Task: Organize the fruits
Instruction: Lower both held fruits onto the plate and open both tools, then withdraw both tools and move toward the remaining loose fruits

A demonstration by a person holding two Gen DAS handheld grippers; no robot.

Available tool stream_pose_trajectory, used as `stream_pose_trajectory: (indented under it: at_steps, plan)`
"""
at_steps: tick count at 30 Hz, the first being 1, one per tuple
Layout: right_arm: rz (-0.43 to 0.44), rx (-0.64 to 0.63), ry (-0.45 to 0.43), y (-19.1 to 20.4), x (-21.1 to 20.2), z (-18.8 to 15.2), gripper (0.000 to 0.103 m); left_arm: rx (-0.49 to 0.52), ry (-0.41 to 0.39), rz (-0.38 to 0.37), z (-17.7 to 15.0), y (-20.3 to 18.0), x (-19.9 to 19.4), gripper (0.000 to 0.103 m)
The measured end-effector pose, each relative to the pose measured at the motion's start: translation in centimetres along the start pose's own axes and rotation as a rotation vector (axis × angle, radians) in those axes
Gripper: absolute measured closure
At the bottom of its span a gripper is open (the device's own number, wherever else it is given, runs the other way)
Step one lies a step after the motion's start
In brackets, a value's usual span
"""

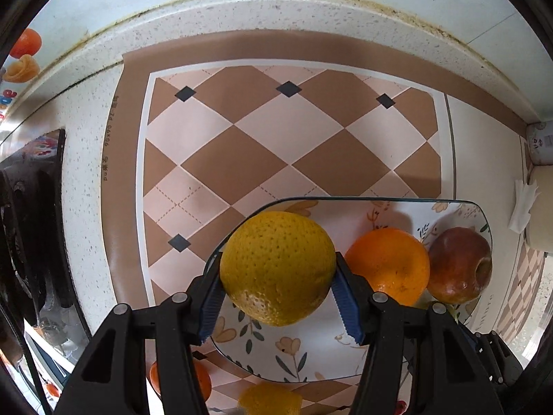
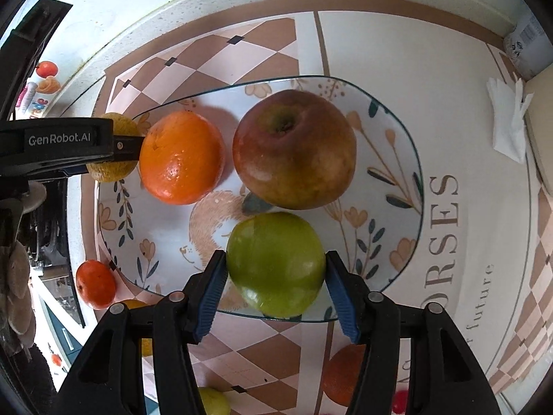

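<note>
My left gripper (image 1: 278, 278) is shut on a bumpy yellow citrus fruit (image 1: 276, 266) and holds it over the left edge of the floral plate (image 1: 311, 356). An orange (image 1: 389, 264) and a red apple (image 1: 459, 264) lie on the plate. My right gripper (image 2: 276, 269) is shut on a green apple (image 2: 274, 263) at the plate's near rim (image 2: 411, 159). In the right wrist view the orange (image 2: 181, 157) and red apple (image 2: 293, 148) sit behind it, and the left gripper (image 2: 69, 145) with the yellow fruit (image 2: 110, 169) is at the left.
A checkered mat (image 1: 276, 131) covers the counter. Loose fruit lies off the plate: a small orange fruit (image 2: 95, 283), another orange (image 2: 342, 377), a yellow piece (image 1: 269, 399). A crumpled tissue (image 2: 508, 121) and a container (image 2: 528, 45) are at the right. A wall rises behind.
</note>
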State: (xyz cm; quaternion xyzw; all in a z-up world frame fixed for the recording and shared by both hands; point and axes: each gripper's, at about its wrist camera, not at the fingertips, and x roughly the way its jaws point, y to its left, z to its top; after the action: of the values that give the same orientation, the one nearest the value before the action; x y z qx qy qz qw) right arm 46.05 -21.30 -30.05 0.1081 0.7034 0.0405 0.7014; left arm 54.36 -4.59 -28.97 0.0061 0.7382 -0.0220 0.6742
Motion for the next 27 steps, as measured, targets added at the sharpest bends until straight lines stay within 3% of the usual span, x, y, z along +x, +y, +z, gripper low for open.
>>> stream_pose_trajectory:
  at_steps: [4,8,11,27]
  plan:
    - [-0.004,0.014,-0.018,-0.6,-1.2,-0.1,0.029,0.008,-0.018,0.020,0.5,-0.1,-0.3,0.034]
    - [-0.012,0.023,-0.035,-1.1,-2.3,-0.5,0.020,0.017,-0.044,0.028,-0.7,-0.3,-1.5,0.032]
    - [-0.042,0.017,-0.056,-1.3,-3.3,-1.3,0.013,0.022,-0.079,0.040,-1.9,-0.2,-2.7,0.017]
    - [-0.130,-0.025,-0.226,-0.4,-11.8,-8.0,0.011,0.005,-0.360,0.097,-14.0,0.0,-10.7,0.017]
